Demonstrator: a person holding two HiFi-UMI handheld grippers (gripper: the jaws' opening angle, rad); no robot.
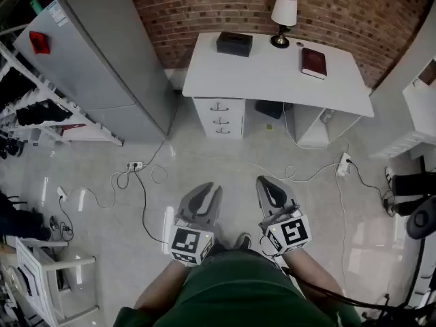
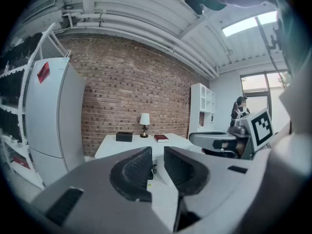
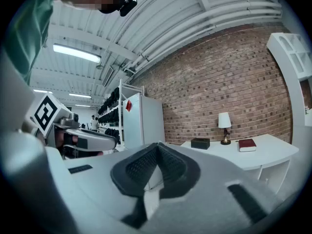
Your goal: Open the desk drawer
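Observation:
The white desk (image 1: 272, 80) stands against the brick wall, far ahead of me. Its drawer unit (image 1: 221, 116) sits under the left side, with three drawers that all look shut. My left gripper (image 1: 208, 192) and right gripper (image 1: 270, 184) are held close to my body, well short of the desk, and both point toward it. In the left gripper view the left gripper (image 2: 157, 152) has a narrow gap between its pads with nothing in it. In the right gripper view the right gripper (image 3: 157, 146) has its pads pressed together, empty. The desk (image 2: 127, 146) shows small beyond the jaws.
On the desk are a lamp (image 1: 283, 19), a red book (image 1: 313, 63) and a black box (image 1: 234, 43). A tall grey cabinet (image 1: 109, 60) stands left of the desk, white shelving (image 1: 422, 104) to the right. Cables and a power strip (image 1: 135, 165) lie on the floor between me and the desk.

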